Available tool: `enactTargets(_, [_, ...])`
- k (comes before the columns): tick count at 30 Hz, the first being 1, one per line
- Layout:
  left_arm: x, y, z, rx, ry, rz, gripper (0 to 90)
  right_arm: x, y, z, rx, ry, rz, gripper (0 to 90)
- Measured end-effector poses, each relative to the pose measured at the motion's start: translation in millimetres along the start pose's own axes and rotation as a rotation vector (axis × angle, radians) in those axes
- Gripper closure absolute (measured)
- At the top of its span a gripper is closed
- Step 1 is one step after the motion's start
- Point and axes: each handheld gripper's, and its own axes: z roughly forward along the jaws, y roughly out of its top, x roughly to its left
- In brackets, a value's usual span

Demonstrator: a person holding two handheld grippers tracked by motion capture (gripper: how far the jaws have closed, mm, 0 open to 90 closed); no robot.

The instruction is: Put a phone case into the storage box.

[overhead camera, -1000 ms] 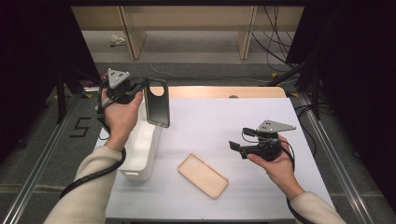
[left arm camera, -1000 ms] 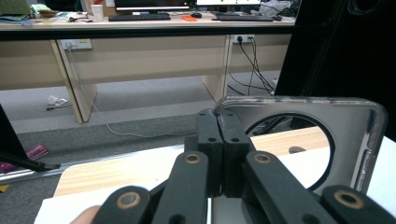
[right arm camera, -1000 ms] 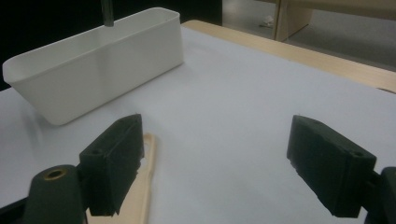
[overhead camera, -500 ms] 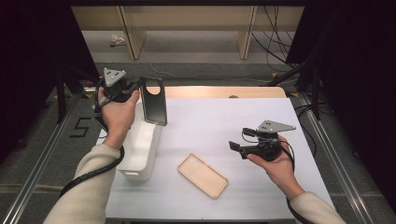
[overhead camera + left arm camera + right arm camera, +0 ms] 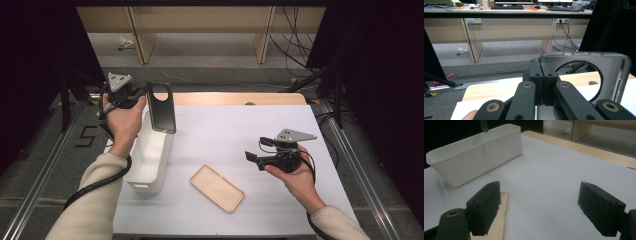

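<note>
Pinched by its edge between the pressed-together jaws of the left gripper (image 5: 146, 98), the dark phone case (image 5: 162, 107) was held upright above the far end of the white bin (image 5: 150, 155). The grip was judged thin: only a narrow strip of rim was caught, so the case could swing or slip and land on the surface (image 5: 240, 130) beside the bin. The right gripper (image 5: 252, 159) was held with jaws spread, near the beige phone case (image 5: 217, 188).
</note>
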Motion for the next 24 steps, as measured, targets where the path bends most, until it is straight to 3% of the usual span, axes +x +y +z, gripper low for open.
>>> enactTargets(24, [10.5,3.5,9.0,0.008,0.054,0.015,88.8,0.1,-0.4,1.1,-0.001,0.003,-0.002,19.4])
